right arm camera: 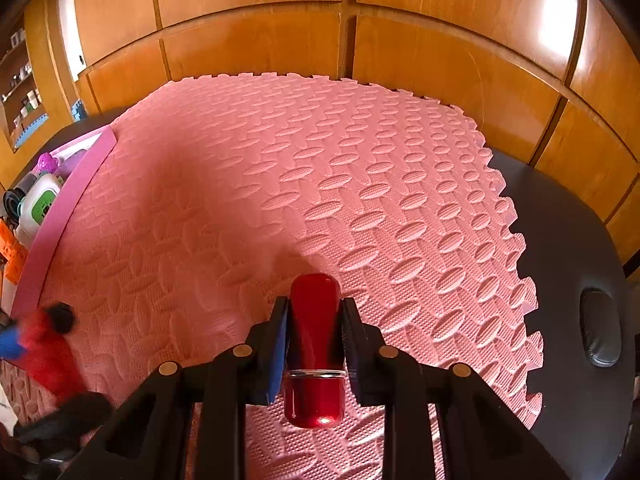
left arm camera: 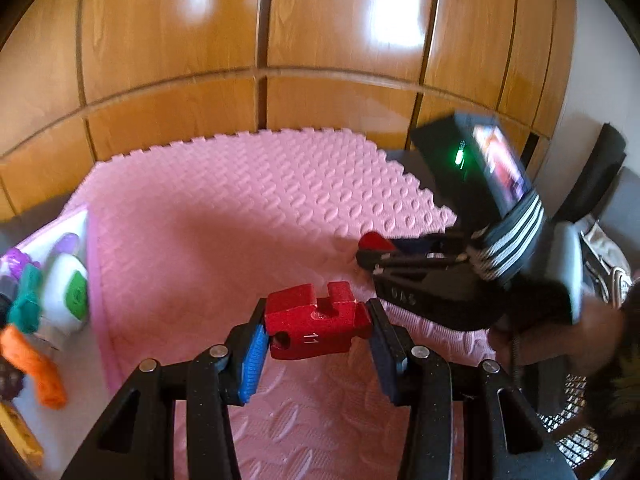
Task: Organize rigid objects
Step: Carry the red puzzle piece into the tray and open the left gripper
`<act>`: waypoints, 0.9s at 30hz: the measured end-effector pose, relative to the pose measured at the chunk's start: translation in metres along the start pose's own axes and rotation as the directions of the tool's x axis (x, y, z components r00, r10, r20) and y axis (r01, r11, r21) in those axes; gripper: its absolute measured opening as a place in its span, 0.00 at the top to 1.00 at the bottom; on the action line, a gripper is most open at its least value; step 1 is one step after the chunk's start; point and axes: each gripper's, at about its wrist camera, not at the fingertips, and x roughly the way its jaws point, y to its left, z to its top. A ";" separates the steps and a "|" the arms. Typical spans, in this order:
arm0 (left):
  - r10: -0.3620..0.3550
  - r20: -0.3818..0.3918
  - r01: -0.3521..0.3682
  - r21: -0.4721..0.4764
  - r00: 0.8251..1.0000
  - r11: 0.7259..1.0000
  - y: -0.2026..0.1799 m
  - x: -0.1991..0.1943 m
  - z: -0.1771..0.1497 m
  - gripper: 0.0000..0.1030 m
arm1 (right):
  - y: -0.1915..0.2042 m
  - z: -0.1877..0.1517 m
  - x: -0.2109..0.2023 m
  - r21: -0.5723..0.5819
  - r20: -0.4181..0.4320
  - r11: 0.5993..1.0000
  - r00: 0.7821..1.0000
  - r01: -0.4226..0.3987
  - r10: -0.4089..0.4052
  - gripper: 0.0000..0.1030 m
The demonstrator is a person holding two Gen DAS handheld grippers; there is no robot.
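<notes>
Clamped between the left gripper (left arm camera: 316,330) pads is a red block (left arm camera: 318,326) marked "11", notched on top, held crosswise so its long axis runs from one pad to the other. It hangs above the pink mat (left arm camera: 224,216), over the mat's near part, not touching it as far as the left wrist view shows.

Over on the right, the right gripper (right arm camera: 314,320) is closed on a glossy red cylinder (right arm camera: 315,348) with a thin silver band. Its long axis runs along the fingers, one rounded end poking out past the fingertips toward the far edge of the mat, the other end back between the finger arms. It too sits above the mat, near the middle of the near edge.

At the mat's left edge lies a pink tray (right arm camera: 68,200), already carrying a white bottle with a green label (left arm camera: 66,288), an orange piece (left arm camera: 36,368), a teal piece (left arm camera: 26,300) and a purple one (left arm camera: 16,258). If that tray is the collecting place, as seems likely, it lies to the left of both loads, and the left gripper is the nearer one. The block would probably go first, travelling leftward over the tray's raised rim; the cylinder has the longer crossing of the mat. The right gripper itself appears blurred in the left wrist view.
</notes>
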 end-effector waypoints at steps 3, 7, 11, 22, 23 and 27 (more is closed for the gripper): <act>0.002 0.022 -0.002 -0.010 1.000 1.000 0.004 -0.013 0.005 0.54 | 0.001 -0.001 0.000 -0.006 0.006 1.000 1.000 0.006 -0.006 0.76; 0.005 0.048 -0.004 -0.033 0.999 0.999 0.009 -0.029 0.009 0.54 | 0.002 -0.002 0.000 -0.014 0.012 1.000 1.000 0.016 -0.016 0.76; 0.008 0.071 -0.004 -0.055 0.997 0.998 0.018 -0.043 0.011 0.54 | 0.004 -0.002 -0.001 -0.030 0.023 0.999 0.999 0.027 -0.027 0.76; 0.048 0.094 -0.035 -0.127 0.994 0.991 0.053 -0.069 0.009 0.54 | 0.007 -0.003 -0.001 -0.043 0.029 0.998 0.999 0.042 -0.041 0.76; 0.050 0.098 -0.036 -0.137 0.994 0.990 0.058 -0.074 0.008 0.54 | 0.007 -0.003 -0.001 -0.045 0.029 0.998 0.999 0.043 -0.041 0.76; 0.084 0.118 -0.057 -0.210 0.989 0.976 0.090 -0.098 0.002 0.54 | 0.006 -0.003 -0.001 -0.040 0.025 0.998 0.999 0.040 -0.039 0.76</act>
